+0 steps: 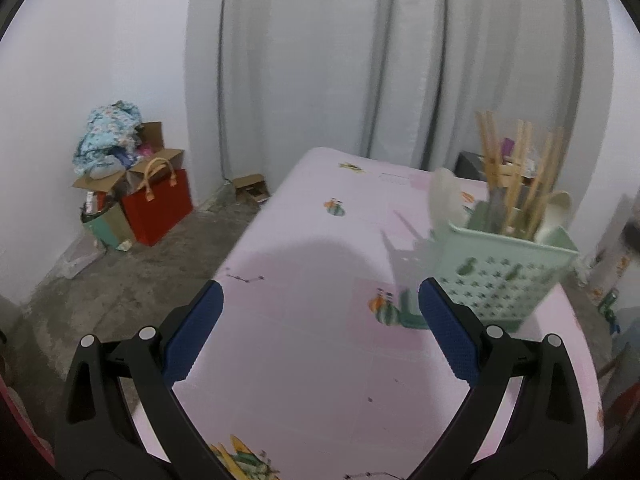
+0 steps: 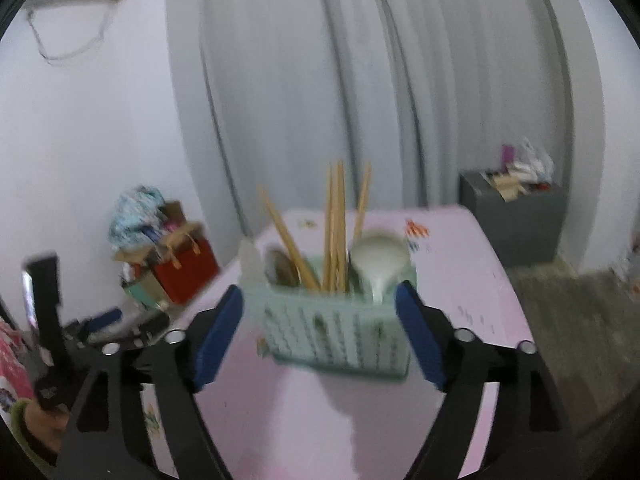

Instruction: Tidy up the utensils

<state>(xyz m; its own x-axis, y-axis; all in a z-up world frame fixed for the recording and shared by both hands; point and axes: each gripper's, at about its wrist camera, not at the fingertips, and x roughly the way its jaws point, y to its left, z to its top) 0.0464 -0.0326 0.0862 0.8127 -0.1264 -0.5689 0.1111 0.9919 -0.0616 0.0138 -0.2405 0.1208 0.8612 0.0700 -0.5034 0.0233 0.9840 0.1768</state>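
Note:
A pale green perforated utensil basket (image 1: 508,280) stands on the pink patterned tablecloth (image 1: 304,264), to the right of my left gripper (image 1: 320,292). That gripper is open and empty over the cloth. Wooden chopsticks (image 1: 516,176) and a white spoon (image 1: 556,212) stick up out of the basket. In the right wrist view the basket (image 2: 336,332) sits straight ahead, framed by the blue pads of my right gripper (image 2: 320,290), which stands wide open with nothing gripped. Chopsticks (image 2: 336,220) and a white ladle (image 2: 378,258) rise from it.
The table's left edge drops to a concrete floor (image 1: 132,280). A red bag (image 1: 158,208) and stuffed cardboard boxes stand by the wall. A grey bin (image 2: 516,216) stands beyond the far right corner. Grey curtains (image 1: 360,60) hang behind the table.

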